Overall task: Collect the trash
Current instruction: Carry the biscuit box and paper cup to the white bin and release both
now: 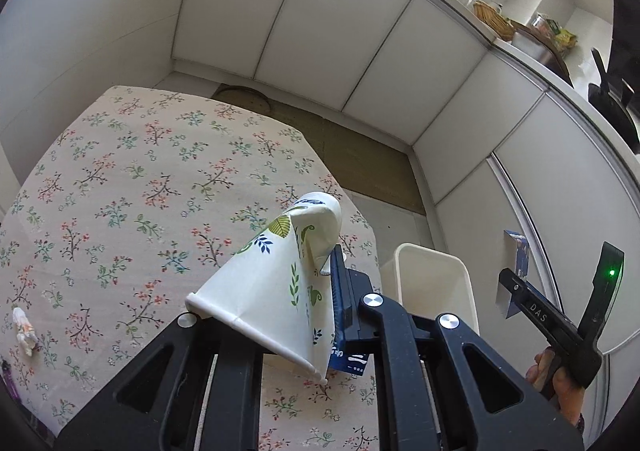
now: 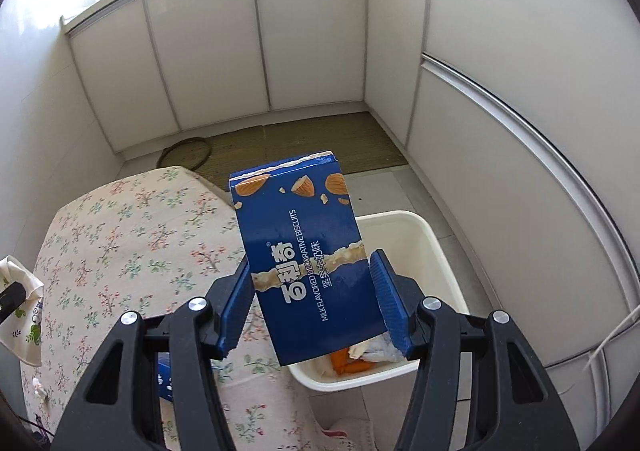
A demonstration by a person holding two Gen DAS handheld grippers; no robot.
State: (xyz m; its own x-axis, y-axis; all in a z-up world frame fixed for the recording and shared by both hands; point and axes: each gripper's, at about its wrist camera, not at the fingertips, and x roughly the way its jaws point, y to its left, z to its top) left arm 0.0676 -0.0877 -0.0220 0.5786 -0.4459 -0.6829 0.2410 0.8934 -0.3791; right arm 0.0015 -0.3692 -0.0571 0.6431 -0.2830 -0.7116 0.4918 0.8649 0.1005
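My left gripper is shut on a crushed white paper cup with a leaf print, held above the floral tablecloth. The cup hides the left finger. My right gripper is shut on a blue biscuit box, its pads pressing on both long sides. The box hangs over the table's edge and the near rim of a white bin on the floor. In the left wrist view the right gripper and the box show beyond the bin.
Orange and white scraps lie in the bin. A small white crumpled scrap sits at the table's left. A blue packet lies on the cloth below my right gripper. White cabinet doors ring the floor, and a woven mat lies beyond.
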